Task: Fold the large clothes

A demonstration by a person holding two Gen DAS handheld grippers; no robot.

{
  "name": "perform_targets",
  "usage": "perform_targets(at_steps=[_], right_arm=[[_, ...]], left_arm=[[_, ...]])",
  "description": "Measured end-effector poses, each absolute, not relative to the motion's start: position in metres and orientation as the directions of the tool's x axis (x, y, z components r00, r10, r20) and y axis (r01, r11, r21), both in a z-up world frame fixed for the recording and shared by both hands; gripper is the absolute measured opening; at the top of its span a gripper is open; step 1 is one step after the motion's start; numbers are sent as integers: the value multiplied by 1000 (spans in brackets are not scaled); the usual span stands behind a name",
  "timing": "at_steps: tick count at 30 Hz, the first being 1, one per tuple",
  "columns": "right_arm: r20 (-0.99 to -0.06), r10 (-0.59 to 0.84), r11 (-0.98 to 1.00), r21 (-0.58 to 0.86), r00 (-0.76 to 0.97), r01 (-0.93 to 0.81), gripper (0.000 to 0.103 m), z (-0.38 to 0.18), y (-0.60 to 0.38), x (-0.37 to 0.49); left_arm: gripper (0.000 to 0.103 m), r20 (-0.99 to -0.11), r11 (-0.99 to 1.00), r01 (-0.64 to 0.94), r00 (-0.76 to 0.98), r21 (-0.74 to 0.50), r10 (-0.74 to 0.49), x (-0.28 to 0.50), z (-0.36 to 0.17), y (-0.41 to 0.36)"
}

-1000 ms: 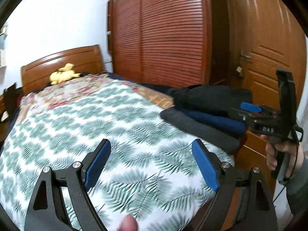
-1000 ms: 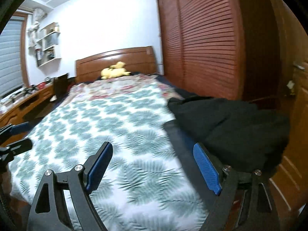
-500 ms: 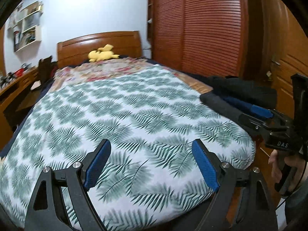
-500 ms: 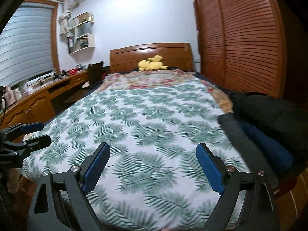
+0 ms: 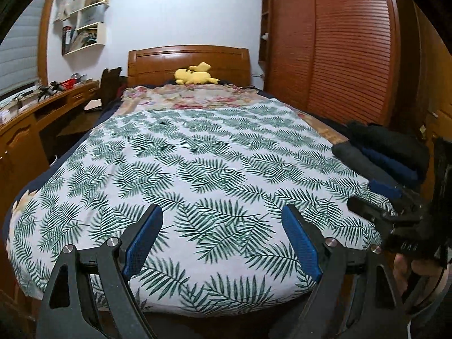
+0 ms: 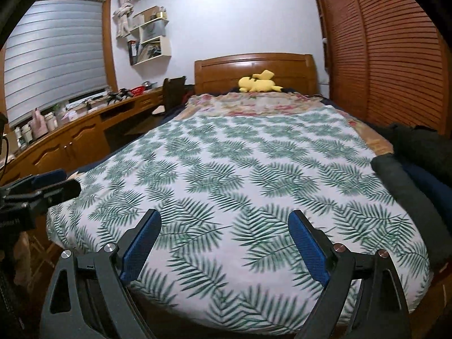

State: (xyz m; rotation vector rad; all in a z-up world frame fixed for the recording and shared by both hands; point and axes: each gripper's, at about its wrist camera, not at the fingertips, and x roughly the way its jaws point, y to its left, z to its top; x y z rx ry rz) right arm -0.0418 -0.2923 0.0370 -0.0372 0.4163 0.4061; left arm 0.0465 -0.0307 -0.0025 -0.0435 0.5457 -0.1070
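A stack of dark clothes [image 5: 387,152], charcoal, navy and black, lies at the right edge of the bed's leaf-print cover [image 5: 214,152]. In the right wrist view the same stack [image 6: 409,166] sits at the far right. My left gripper [image 5: 223,226] hovers open over the foot of the bed, nothing between its blue pads. My right gripper [image 6: 224,226] is open and empty too, over the same end of the cover [image 6: 240,169]. Each gripper shows in the other's view: the right one [image 5: 375,197] near the stack, the left one [image 6: 53,182] off the bed's left corner.
A yellow plush toy [image 5: 195,76] rests by the wooden headboard [image 5: 189,59]. A long wooden desk [image 6: 70,138] with clutter runs along the left wall, a dark chair [image 6: 173,90] near it. The slatted wardrobe [image 5: 347,56] stands close on the right. A hand [image 5: 404,265] holds the right gripper.
Both views have swung away from the clothes stack and wardrobe to face the headboard along the bed. The stack has slid to the right edge. Both grippers stayed open.
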Motion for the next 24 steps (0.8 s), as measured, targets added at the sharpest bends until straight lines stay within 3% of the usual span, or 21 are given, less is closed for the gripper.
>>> perform_targets(at_steps=[24], right_arm=[[-202,393,917,23,897,-397,92,92,-329,-53]], left_arm=[[86,-354,998,41,934,-38,-52,-9,58,-13]])
